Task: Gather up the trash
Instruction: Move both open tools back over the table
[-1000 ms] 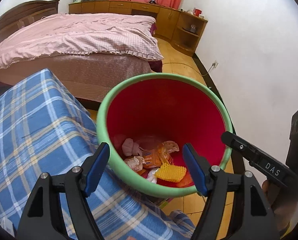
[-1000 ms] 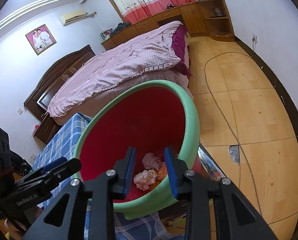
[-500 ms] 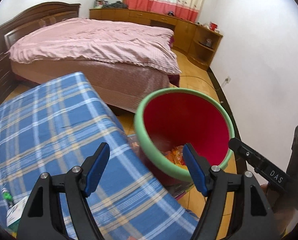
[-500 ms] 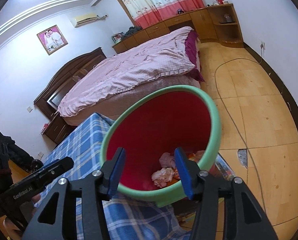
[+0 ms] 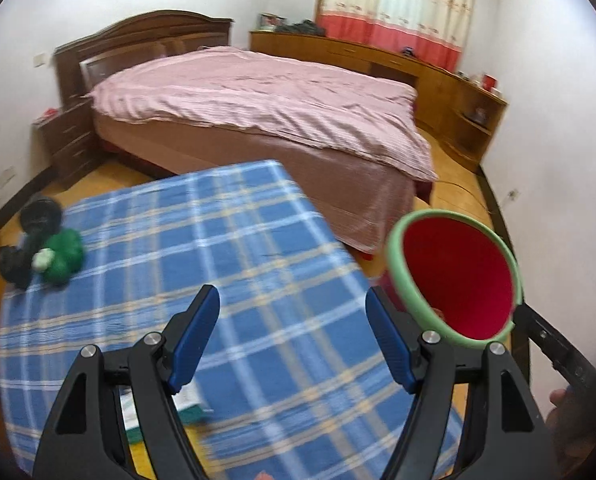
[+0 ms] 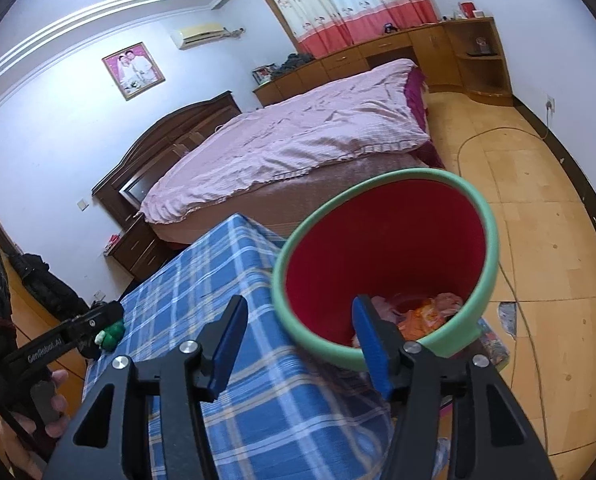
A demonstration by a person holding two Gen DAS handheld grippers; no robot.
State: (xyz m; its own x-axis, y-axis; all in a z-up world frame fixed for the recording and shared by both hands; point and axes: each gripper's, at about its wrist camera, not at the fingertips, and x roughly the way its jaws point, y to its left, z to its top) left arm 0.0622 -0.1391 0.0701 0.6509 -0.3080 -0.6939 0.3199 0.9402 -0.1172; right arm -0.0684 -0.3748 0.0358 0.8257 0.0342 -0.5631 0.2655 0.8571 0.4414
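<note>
A red bin with a green rim [image 6: 378, 184] stands on the floor against the corner of a table under a blue plaid cloth [image 5: 226, 240]. Crumpled pink and orange trash [image 6: 426, 312] lies at the bin's bottom. My right gripper [image 6: 300, 316] hovers above the bin's near rim, its jaws opening with nothing between them. My left gripper [image 5: 292, 304] is open and empty over the cloth, with the bin [image 5: 402, 276] to its right. A green crumpled lump [image 5: 62, 256] sits at the table's far left beside a black object [image 5: 30, 240]. A green and white pack [image 5: 190, 400] lies under the left finger.
A bed with a pink cover [image 5: 258, 96] stands behind the table. Wooden cabinets [image 6: 438, 52] run along the far wall under curtains. A cable [image 6: 518, 288] trails over the wood floor right of the bin. A hand [image 6: 54, 400] holds the left gripper.
The left view has swung left, away from the bin and onto the plaid table. The right gripper's jaws have spread wider and it has drawn back and up from the bin.
</note>
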